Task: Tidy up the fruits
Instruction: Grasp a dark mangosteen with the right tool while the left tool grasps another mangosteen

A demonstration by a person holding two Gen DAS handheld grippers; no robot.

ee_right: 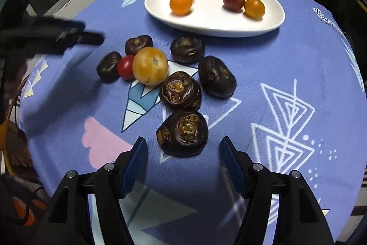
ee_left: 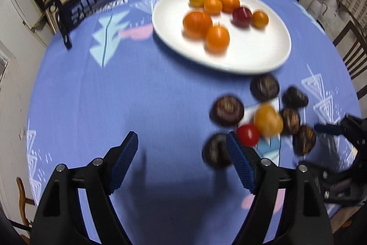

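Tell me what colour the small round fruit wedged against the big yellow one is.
Red: the small fruit shows best in the right wrist view.

The left gripper (ee_left: 182, 145) hovers low with its 2 blue-padded fingers spread wide, nothing between them. The right gripper (ee_right: 183, 150) is likewise spread wide and empty, angled downward, its 2 fingers apart.

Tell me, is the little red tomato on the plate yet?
Not yet. The red tomato lies on the tablecloth, beside the big yellow fruit, short of the plate.
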